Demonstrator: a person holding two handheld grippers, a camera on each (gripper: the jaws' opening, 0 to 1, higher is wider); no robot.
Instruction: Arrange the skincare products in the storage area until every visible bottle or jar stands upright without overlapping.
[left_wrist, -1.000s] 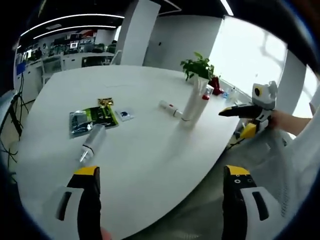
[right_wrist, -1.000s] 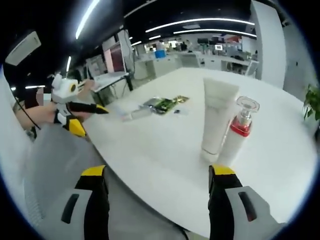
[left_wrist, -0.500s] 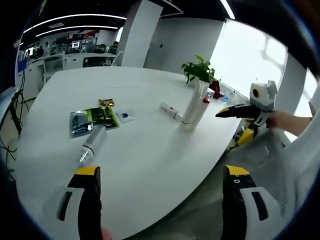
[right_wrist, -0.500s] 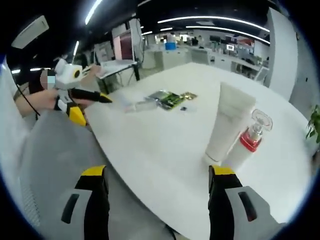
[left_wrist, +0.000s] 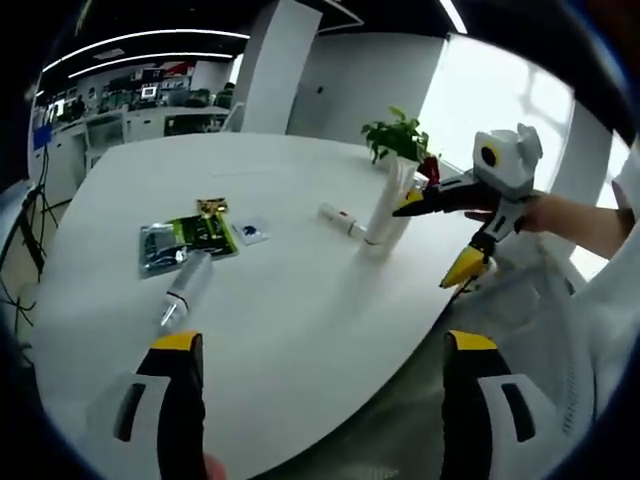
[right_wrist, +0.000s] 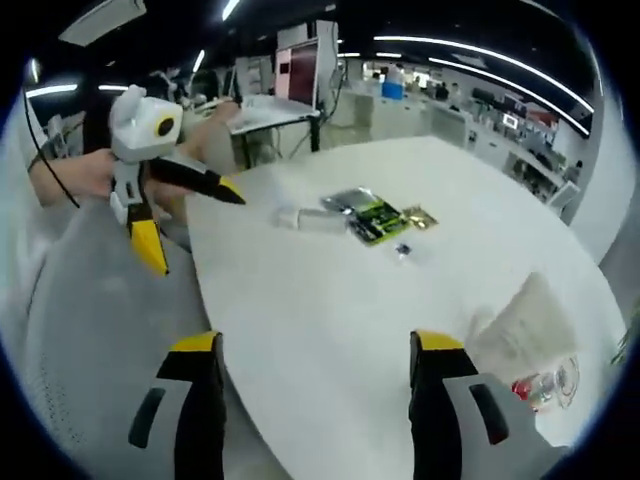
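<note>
A: I'm holding the left claw (left_wrist: 315, 395) low over the near edge of the desk (left_wrist: 290, 300), jaws apart, nothing between them. Right claw (right_wrist: 315, 390) is also spread wide and empty.

B: Where's the next target?

A: I'm looking at a grey tube (left_wrist: 186, 285) lying flat just ahead and left of the left claw, long axis running away from me, cap end nearer. Left claw is the closer one, I'd judge. Just past it a green packet (left_wrist: 186, 240) is lying flat, a small gold sachet (left_wrist: 210, 206) beyond that.

B: And farther out?

A: A small white bottle (left_wrist: 341, 219) is lying on its side mid-desk. Right of it a tall white tube (left_wrist: 388, 205) is standing upright, red-capped bottle (left_wrist: 413, 195) touching or right behind it, I can't tell which. The right claw's tips are reaching in toward those two.

B: Anything unclear?

A: In the right gripper view the tall tube and the bottle are blurring at the lower right edge, partly cut off. A plant (left_wrist: 398, 135) is sitting behind them.
</note>
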